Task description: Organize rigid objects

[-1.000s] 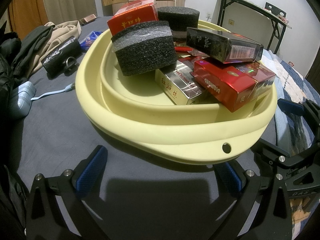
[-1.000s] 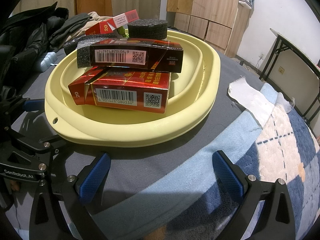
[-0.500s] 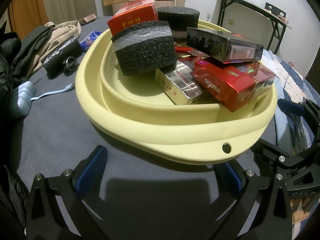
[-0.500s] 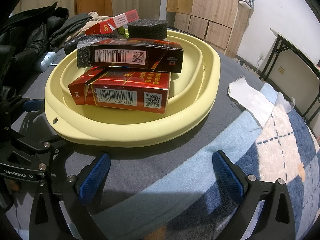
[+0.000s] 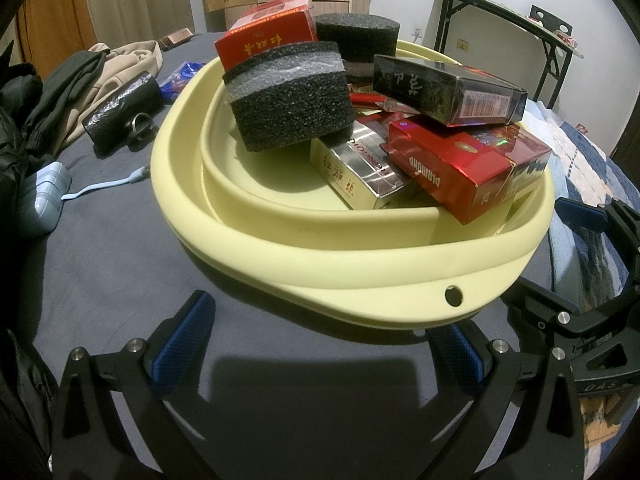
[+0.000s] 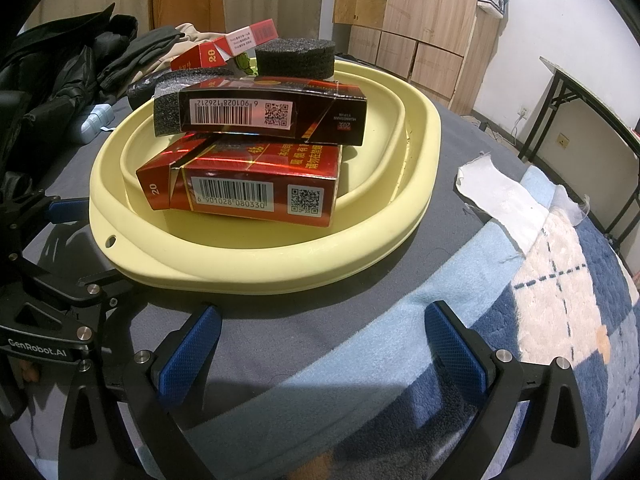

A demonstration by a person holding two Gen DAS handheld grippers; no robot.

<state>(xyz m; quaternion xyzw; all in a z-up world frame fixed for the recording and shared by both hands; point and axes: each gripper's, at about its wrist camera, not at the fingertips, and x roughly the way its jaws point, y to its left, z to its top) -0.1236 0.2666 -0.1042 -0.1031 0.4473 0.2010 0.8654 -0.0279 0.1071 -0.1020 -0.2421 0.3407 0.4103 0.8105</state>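
A pale yellow collapsible basin [image 5: 344, 264] sits on a bed with a grey sheet [image 5: 120, 248], and it holds the rigid things in a loose pile. Inside the basin, a red cigarette carton [image 6: 256, 184] lies flat near the front rim, and a black cigarette carton [image 6: 272, 114] rests across its top. Beside the red carton a silver and cream cigarette box [image 5: 356, 168] lies tilted on the basin floor. A layered black foam block [image 5: 288, 96] stands at the basin's left side, a round black foam puck [image 5: 356, 36] sits at the far rim, and another red carton [image 5: 268, 28] leans at the back.

The left claw [image 5: 320, 348] is spread wide and empty, just short of the basin's near rim, with its right pad [image 5: 460, 356] partly under the rim's overhang. The right claw [image 6: 320, 348] is also wide apart and holds nothing, above the bed in front of the basin.

Left of the basin lie rumpled clothes [image 5: 80, 80], a black pouch [image 5: 120, 108] and a pale blue cable [image 5: 108, 184]. Right of the basin, a white cloth [image 6: 504, 196] lies on a blue checked blanket [image 6: 560, 300].
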